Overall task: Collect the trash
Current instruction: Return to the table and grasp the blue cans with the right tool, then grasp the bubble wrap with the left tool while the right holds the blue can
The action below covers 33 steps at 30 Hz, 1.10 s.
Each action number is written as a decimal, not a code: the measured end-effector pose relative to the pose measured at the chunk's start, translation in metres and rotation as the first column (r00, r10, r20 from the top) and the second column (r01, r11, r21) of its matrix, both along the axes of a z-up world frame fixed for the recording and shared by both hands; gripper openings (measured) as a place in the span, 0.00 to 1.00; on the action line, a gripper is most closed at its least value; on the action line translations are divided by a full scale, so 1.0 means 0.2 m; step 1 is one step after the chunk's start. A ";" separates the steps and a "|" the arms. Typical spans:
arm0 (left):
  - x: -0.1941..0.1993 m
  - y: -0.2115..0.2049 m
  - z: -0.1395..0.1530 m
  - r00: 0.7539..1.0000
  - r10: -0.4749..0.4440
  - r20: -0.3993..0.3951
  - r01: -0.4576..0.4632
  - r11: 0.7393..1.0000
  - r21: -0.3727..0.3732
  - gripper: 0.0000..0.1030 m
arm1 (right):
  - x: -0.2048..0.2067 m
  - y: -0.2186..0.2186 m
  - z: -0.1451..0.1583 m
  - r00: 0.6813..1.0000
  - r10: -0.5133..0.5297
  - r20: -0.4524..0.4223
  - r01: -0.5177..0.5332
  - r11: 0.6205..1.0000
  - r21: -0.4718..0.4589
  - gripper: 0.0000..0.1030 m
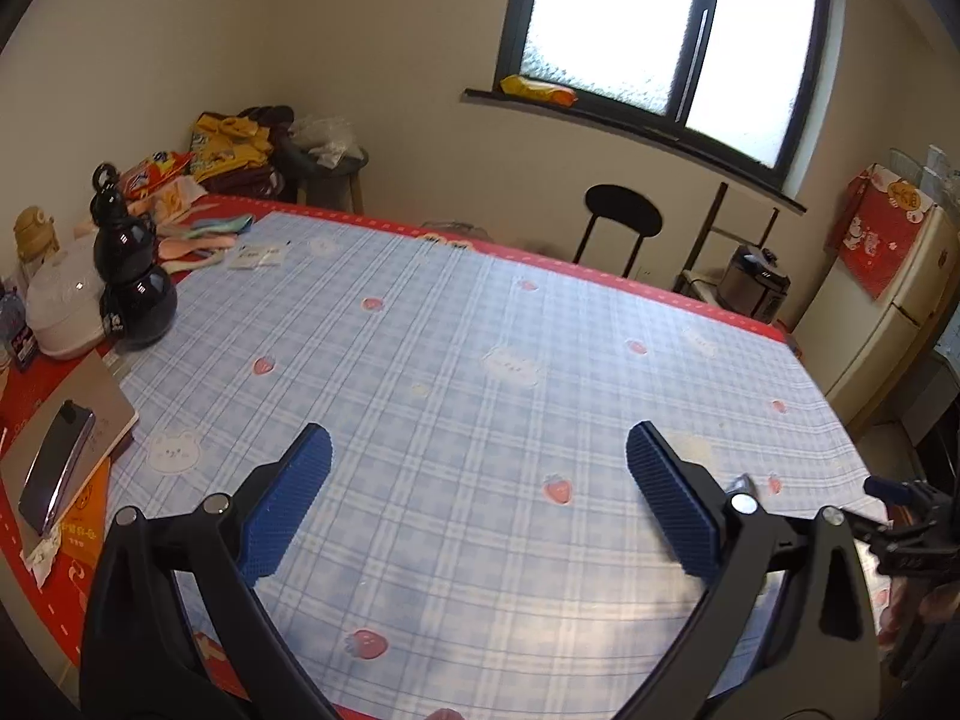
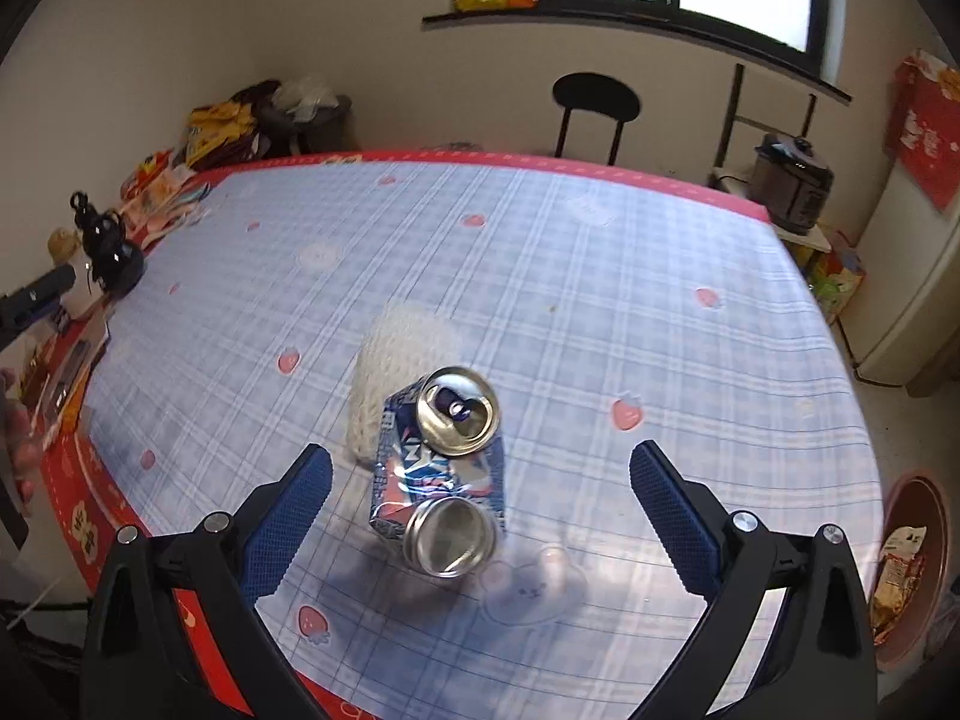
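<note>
Right tool (image 2: 480, 468): fingers spread wide, nothing gripped, poised above a crushed drink can (image 2: 441, 471) lying on the checked cloth of the desk (image 2: 630, 276). Can located between the blue pads (image 2: 288, 516), nearer the left one, bent at mid-body so that both silver ends face up toward the camera. White foam net sleeve (image 2: 399, 372) touching the can at 11 o'clock, partly behind it. Red bin (image 2: 912, 564) on the floor at 4 o'clock past the desk edge, already holding wrappers. Left tool (image 1: 480, 492): also spread wide and empty, over bare cloth; dark gourd-shaped bottle (image 1: 129, 282) and phone (image 1: 57, 468) on a laptop at 9 to 10 o'clock, well apart from it. Likely step: descent and closure on the can. Risks, as judged: off-centre approach pushing the can sideways with the nearer pad instead of clamping it; slick, creased metal twisting or squirting out under closure on the bent section; net sleeve dragged along or flicked off the desk; weak hold releasing the can before the bin.
</note>
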State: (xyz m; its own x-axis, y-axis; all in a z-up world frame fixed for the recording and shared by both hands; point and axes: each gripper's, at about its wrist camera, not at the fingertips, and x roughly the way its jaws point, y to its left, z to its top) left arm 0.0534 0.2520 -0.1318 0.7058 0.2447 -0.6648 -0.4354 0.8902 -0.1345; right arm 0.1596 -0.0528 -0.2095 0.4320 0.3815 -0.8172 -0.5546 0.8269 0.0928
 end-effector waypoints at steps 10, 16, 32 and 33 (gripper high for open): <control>-0.07 0.15 -0.21 0.995 0.059 -0.083 -0.063 0.997 -0.051 0.95 | 0.08 0.23 -0.37 0.987 0.057 -0.149 -0.066 0.996 -0.057 0.95; -0.07 0.18 -0.29 0.993 0.036 -0.115 -0.050 0.992 -0.118 0.95 | 0.12 0.26 -0.47 0.978 0.041 -0.203 -0.060 0.994 -0.086 0.95; 0.26 -0.09 -0.49 0.957 -0.208 -0.201 0.144 0.946 -0.290 0.68 | 0.12 0.05 -0.32 0.964 0.000 -0.267 0.029 0.994 0.104 0.47; 0.30 -0.12 -0.51 0.953 -0.229 -0.200 0.159 0.936 -0.315 0.66 | 0.12 0.03 -0.30 0.964 -0.009 -0.264 0.042 0.992 0.121 0.43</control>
State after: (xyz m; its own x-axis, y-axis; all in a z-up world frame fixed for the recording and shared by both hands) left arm 0.1131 0.2278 -0.2329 0.5384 -0.1109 -0.8353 -0.3084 0.8966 -0.3178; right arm 0.1844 -0.0471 -0.2700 0.2194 0.4788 -0.8500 -0.4758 0.8131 0.3353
